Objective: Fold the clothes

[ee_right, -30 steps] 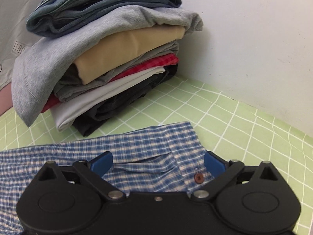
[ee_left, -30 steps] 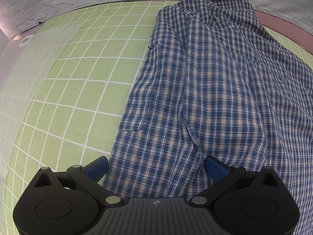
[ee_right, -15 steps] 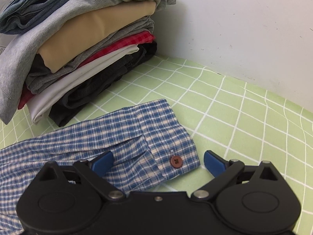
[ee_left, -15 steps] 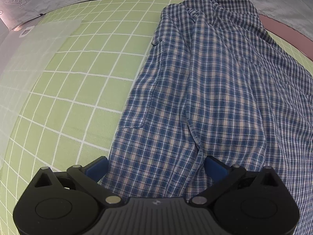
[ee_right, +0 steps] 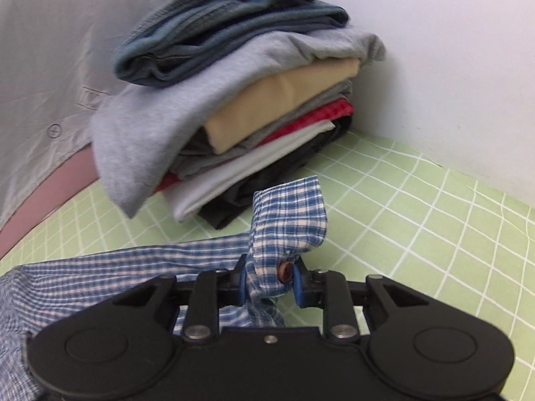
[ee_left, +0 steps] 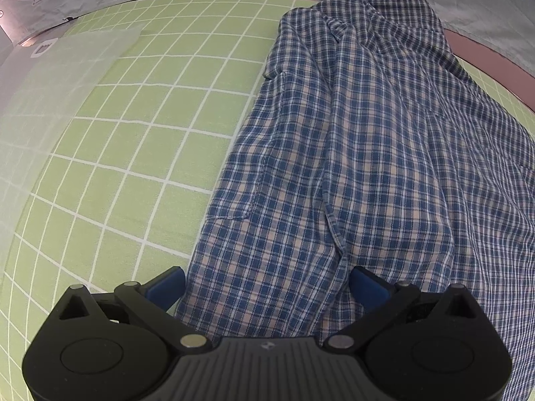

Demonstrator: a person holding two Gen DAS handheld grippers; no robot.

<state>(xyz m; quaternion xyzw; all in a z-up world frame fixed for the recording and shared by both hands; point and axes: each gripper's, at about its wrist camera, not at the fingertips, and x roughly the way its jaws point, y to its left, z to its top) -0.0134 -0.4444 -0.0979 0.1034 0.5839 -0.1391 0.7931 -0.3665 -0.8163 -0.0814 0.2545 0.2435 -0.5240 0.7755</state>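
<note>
We find a blue plaid shirt [ee_left: 367, 153] lying spread on a green grid mat [ee_left: 127, 153], which serves as our landmark.

Surroundings: a stack of folded clothes [ee_right: 240, 107] sits at the mat's far corner, hard against a white wall [ee_right: 451, 67]. A grey sheet [ee_right: 50, 67] hangs behind the stack. On the side of the mat away from the shirt, a translucent sheet [ee_left: 50, 100] overlaps the mat's edge. A pink rim [ee_left: 485, 53] borders the mat beyond the shirt's collar.

Right gripper [ee_right: 269, 282]: clenched on the shirt's cuff [ee_right: 287, 224], which is raised off the mat and stands up in front of the stack. A brown button [ee_right: 285, 272] shows between the blue pads. The stack lies just behind the cuff; we cannot tell whether they touch.

Left gripper [ee_left: 267, 284]: jaws spread wide at the shirt's near hem, one blue pad over bare mat, the other over cloth. Nothing is held.

Open room: bare mat runs along the shirt's one side up to the translucent sheet. Between the cuff and the wall, bare mat is likewise free. The stack closes off the mat's far corner.
</note>
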